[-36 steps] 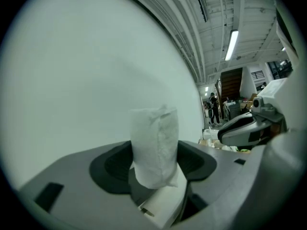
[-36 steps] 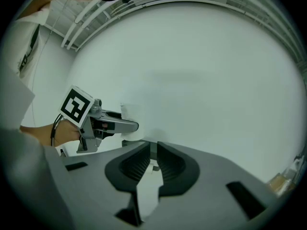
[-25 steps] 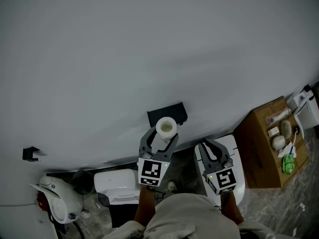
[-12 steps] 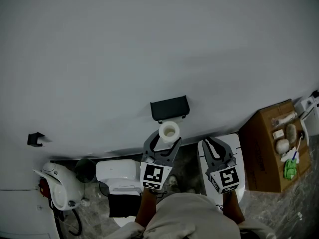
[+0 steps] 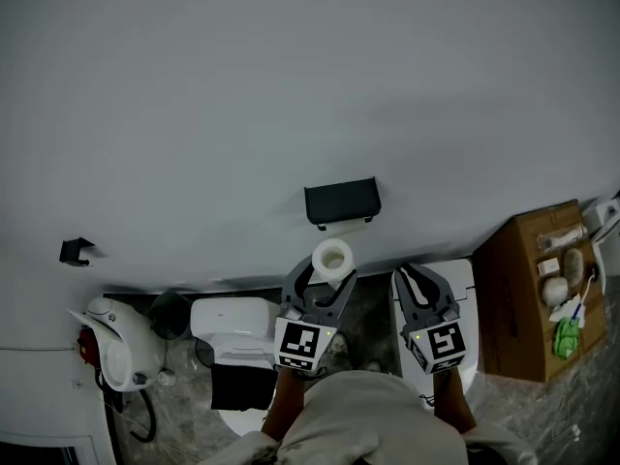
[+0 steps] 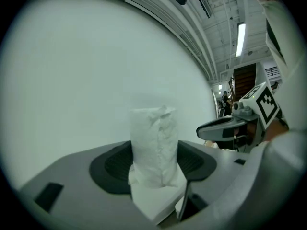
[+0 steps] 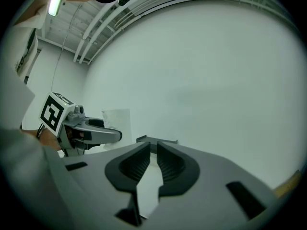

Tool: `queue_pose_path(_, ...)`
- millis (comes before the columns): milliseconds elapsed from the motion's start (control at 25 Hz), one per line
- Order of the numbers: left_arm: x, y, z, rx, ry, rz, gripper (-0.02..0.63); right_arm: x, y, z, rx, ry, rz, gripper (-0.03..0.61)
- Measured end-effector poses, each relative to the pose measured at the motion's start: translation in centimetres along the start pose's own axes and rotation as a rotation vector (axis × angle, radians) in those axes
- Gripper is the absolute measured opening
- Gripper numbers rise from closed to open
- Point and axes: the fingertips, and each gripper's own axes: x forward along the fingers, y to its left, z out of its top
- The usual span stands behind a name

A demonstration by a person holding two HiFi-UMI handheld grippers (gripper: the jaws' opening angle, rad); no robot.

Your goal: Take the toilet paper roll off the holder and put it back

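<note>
A white toilet paper roll (image 5: pixel 332 257) stands upright between the jaws of my left gripper (image 5: pixel 325 274), which is shut on it. It hangs a little below the black holder (image 5: pixel 341 201) on the grey wall and does not touch it. In the left gripper view the roll (image 6: pixel 153 147) fills the gap between the dark pads (image 6: pixel 115 164). My right gripper (image 5: pixel 412 277) is beside it on the right, shut and holding nothing. In the right gripper view the holder (image 7: pixel 157 140) peeks out just above those shut jaws, with the roll (image 7: pixel 116 119) at the left.
A white toilet (image 5: pixel 232 323) stands below on the left. A white and red device (image 5: pixel 111 342) is further left. A white unit (image 5: pixel 463 294) lies under my right gripper. A cardboard box (image 5: pixel 523 308) with small items stands at the right. A small black hook (image 5: pixel 76 251) is on the wall.
The roll in my left gripper has come down and away from the holder, which it overlapped a second ago. The right gripper kept beside it, still shut.
</note>
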Motion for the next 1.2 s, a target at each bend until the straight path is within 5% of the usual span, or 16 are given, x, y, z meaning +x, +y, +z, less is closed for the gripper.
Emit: queue_pose_path(1200,5.0,4.4,1.2,0.012,-0.045,-0.094,0.291,4.5,-0.5,0.1,0.017,0.034,-0.073,0.037)
